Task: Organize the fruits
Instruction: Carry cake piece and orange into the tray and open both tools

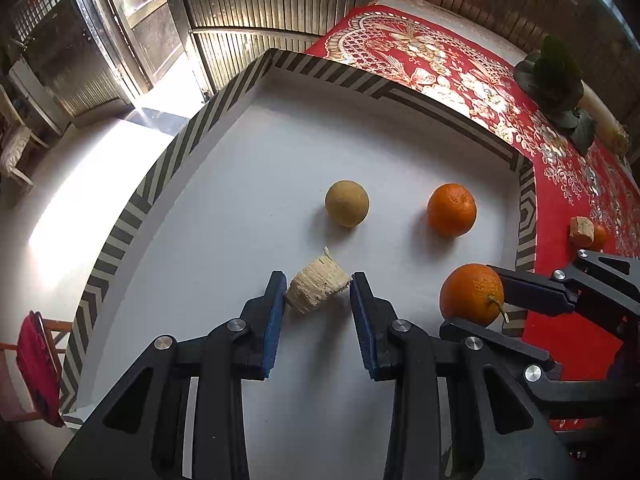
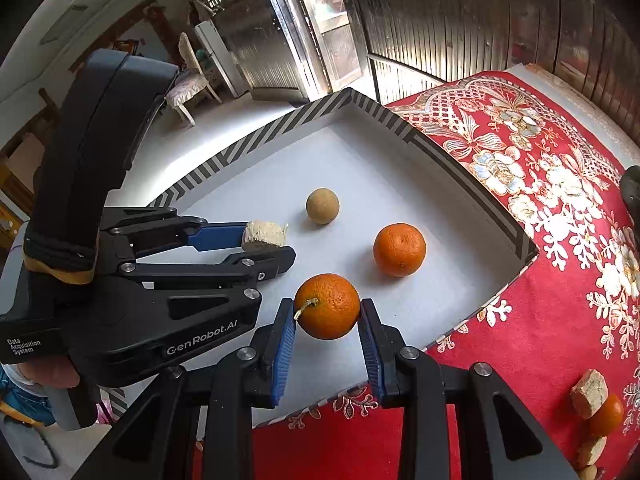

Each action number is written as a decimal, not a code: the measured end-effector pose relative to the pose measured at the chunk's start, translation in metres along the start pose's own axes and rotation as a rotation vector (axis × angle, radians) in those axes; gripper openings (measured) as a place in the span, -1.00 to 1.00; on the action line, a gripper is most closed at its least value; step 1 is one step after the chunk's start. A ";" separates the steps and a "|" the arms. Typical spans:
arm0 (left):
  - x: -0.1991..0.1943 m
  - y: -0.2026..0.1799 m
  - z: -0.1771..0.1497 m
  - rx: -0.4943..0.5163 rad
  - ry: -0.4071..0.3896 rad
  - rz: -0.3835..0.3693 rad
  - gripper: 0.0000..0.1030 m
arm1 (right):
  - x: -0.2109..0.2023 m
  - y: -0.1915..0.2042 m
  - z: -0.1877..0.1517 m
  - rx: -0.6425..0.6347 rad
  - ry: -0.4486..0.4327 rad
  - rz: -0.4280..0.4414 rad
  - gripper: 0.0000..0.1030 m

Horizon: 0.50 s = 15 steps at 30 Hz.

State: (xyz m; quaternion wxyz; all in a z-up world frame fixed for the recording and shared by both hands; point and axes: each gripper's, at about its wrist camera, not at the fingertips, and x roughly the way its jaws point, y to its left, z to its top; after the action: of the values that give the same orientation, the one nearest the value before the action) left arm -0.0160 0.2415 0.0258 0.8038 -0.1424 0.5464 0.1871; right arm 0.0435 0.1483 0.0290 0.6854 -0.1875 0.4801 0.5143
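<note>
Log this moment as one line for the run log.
left gripper: holds pale chunk over tray | right gripper: holds stemmed orange | tray: orange, tan ball

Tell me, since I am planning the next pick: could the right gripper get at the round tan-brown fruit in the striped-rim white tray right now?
Probably not yet. The right gripper is shut on a stemmed orange, so its jaws are occupied. The tan-brown fruit sits clear in the tray, apart from the other orange.

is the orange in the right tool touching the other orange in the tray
Apart. The right wrist view shows bare white tray floor between the held orange in the right tool and the loose orange; the left wrist view agrees.
</note>
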 end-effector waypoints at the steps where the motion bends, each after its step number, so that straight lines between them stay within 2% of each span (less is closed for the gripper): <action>1: 0.001 0.001 0.000 -0.003 0.000 0.000 -0.38 | 0.001 0.001 0.000 -0.001 0.004 0.000 -0.40; 11: 0.001 0.007 0.004 -0.047 -0.004 -0.022 -0.38 | 0.013 0.008 0.002 -0.051 0.028 -0.048 -0.40; 14: 0.001 0.007 0.004 -0.042 -0.006 -0.014 -0.30 | 0.014 0.010 0.001 -0.060 0.020 -0.060 -0.39; 15: 0.001 0.007 0.004 -0.042 -0.005 -0.017 -0.20 | 0.014 0.010 0.001 -0.062 0.019 -0.059 -0.37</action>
State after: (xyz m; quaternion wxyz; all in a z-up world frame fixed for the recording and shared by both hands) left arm -0.0159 0.2499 0.0261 0.8036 -0.1633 0.5391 0.1919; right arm 0.0348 0.1601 0.0201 0.6897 -0.2273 0.4647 0.5067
